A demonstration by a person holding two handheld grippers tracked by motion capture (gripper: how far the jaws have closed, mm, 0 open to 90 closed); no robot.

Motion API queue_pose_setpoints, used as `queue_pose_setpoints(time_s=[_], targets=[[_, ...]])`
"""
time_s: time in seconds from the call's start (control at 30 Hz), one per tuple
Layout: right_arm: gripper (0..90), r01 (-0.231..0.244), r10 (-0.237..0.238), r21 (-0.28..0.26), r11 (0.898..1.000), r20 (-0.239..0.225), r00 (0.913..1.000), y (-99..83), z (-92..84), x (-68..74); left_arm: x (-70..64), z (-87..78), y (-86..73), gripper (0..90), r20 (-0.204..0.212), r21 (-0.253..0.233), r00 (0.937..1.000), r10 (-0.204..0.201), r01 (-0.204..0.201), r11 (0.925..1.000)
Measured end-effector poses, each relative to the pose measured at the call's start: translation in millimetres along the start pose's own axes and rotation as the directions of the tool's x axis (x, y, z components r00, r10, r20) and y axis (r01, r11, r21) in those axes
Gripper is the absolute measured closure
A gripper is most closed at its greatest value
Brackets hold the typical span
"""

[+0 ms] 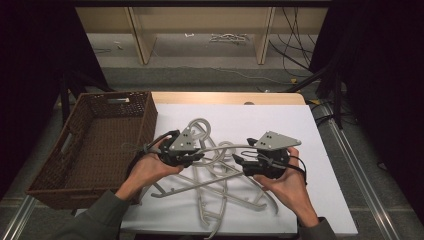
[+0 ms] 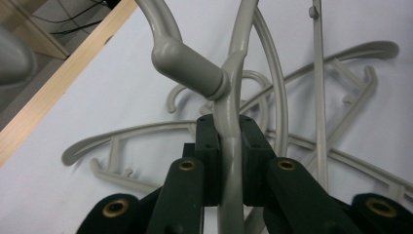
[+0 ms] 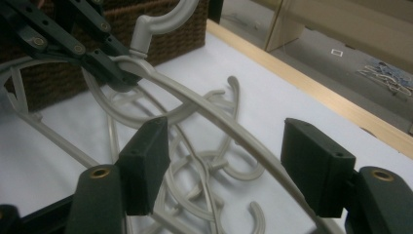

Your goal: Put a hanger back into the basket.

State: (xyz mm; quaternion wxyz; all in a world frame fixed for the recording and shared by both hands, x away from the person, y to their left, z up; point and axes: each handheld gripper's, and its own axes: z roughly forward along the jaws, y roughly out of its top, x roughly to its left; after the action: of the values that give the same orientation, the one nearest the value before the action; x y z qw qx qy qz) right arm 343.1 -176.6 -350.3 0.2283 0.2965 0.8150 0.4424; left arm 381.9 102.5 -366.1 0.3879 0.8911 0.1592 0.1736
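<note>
Two tools are at work, one in each hand. The left tool [image 1: 192,159] has its jaws clamped tight on the neck of one grey hanger [image 2: 229,146], just below the hook, and holds it lifted above the pile. The right tool [image 1: 239,162] stands with its jaws wide apart — the same hanger's arm [image 3: 234,129] runs between the pads without either pressing on it.

Under the raised hanger lies a tangle of grey plastic hangers [image 1: 215,192] in the middle of the counter, toward the near edge. I make out at least four or five, but they overlap so much that an exact count cannot be told.

One brown wicker basket [image 1: 90,150] sits at the left, just beside the white sheet [image 1: 325,200] that covers the counter; a strip of pale wood [image 1: 225,97] shows along the far edge.

Beyond, the room is dim — a grey floor, light wooden furniture legs [image 1: 142,42], black cables [image 1: 295,45] at the far right, and dark drapes on both sides.
</note>
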Motion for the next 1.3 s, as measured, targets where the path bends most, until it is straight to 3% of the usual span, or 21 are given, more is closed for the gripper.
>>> queue_pose_setpoints(time_s=[0.23,0.4,0.53,0.6,0.67,0.83,0.87,0.9,0.93,0.97,1.0,1.03,1.1,1.13,1.17,1.2,1.27,1.3], targets=[[27.2,-0.044,0.046,-0.059,0.997,0.039,0.9982,-2.9,-8.3,-2.4,12.3,-12.6,-1.0,81.2,-0.036,-0.017,0.9971,-0.067,0.067,0.9976],[27.2,-0.047,0.051,-0.080,0.996,0.040,0.9979,-10.1,-14.2,1.1,23.2,-28.0,9.0,81.0,-0.041,-0.049,0.9903,-0.132,0.130,0.9903],[27.2,-0.046,0.050,-0.086,0.995,0.037,0.9981,-20.4,-17.7,3.3,27.1,-38.7,18.7,81.0,-0.058,-0.054,0.9890,-0.136,0.133,0.9896],[27.2,-0.058,0.062,-0.079,0.995,0.039,0.9973,-26.3,-18.9,2.3,29.5,-48.3,26.2,80.9,-0.066,-0.060,0.9898,-0.126,0.122,0.9907],[27.2,-0.082,0.084,-0.089,0.993,0.020,0.9963,-32.0,-20.3,1.4,35.9,-63.3,33.7,80.9,-0.071,-0.090,0.9875,-0.141,0.134,0.9869],[25.4,-0.096,0.098,-0.072,0.993,0.020,0.9950,-43.3,-19.7,1.5,51.3,-82.4,32.2,81.0,-0.087,-0.112,0.9835,-0.159,0.149,0.9825],[25.4,-0.109,0.110,-0.059,0.992,0.013,0.9939,-49.7,-17.4,0.7,60.6,-91.6,27.2,81.0,-0.100,-0.124,0.9763,-0.192,0.179,0.9760],[25.4,-0.109,0.110,-0.059,0.992,0.013,0.9939,-49.7,-17.4,0.7,60.6,-91.6,27.2,81.0,-0.100,-0.124,0.9763,-0.192,0.179,0.9760],[24.9,-0.128,0.129,-0.058,0.990,0.015,0.9916,-55.8,-14.4,-0.9,65.0,-95.7,24.6,81.0,-0.106,-0.132,0.9713,-0.213,0.199,0.9712],[24.9,-0.128,0.129,-0.058,0.990,0.015,0.9916,-55.8,-14.4,-0.9,70.9,-101.1,21.3,81.0,-0.120,-0.130,0.9716,-0.204,0.188,0.9735],[24.8,-0.145,0.146,-0.050,0.988,0.009,0.9892,-60.6,-12.4,-2.4,80.2,-109.9,15.3,80.9,-0.133,-0.135,0.9651,-0.225,0.208,0.9689],[24.8,-0.145,0.146,-0.050,0.988,0.009,0.9892,-60.6,-12.4,-2.4,80.2,-109.9,15.3,81.0,-0.133,-0.135,0.9651,-0.225,0.208,0.9689],[24.5,-0.148,0.149,-0.045,0.988,0.014,0.9887,-65.3,-10.1,-3.2,93.8,-121.6,6.7,81.0,-0.176,-0.142,0.9538,-0.244,0.221,0.9650],[24.5,-0.148,0.149,-0.050,0.988,0.013,0.9887,-66.5,-8.7,-2.7,93.8,-121.6,6.7,81.0,-0.176,-0.142,0.9538,-0.244,0.221,0.9650],[24.5,-0.148,0.149,-0.050,0.988,0.013,0.9887,-66.5,-8.7,-2.7,97.2,-123.3,3.7,81.0,-0.188,-0.162,0.9447,-0.268,0.240,0.9572],[24.5,-0.143,0.143,-0.038,0.989,0.011,0.9896,-68.1,-8.0,-2.3,102.7,-127.2,0.0,81.0,-0.198,-0.142,0.9449,-0.261,0.235,0.9615],[24.5,-0.141,0.141,-0.031,0.990,0.011,0.9899,-69.5,-6.9,-1.6,115.2,-133.1,-10.7,80.9,-0.242,-0.147,0.9300,-0.277,0.247,0.9578],[24.5,-0.141,0.141,-0.031,0.990,0.011,0.9899,-69.5,-6.9,-1.6,115.2,-133.1,-10.7,80.8,-0.242,-0.147,0.9300,-0.277,0.247,0.9578]])
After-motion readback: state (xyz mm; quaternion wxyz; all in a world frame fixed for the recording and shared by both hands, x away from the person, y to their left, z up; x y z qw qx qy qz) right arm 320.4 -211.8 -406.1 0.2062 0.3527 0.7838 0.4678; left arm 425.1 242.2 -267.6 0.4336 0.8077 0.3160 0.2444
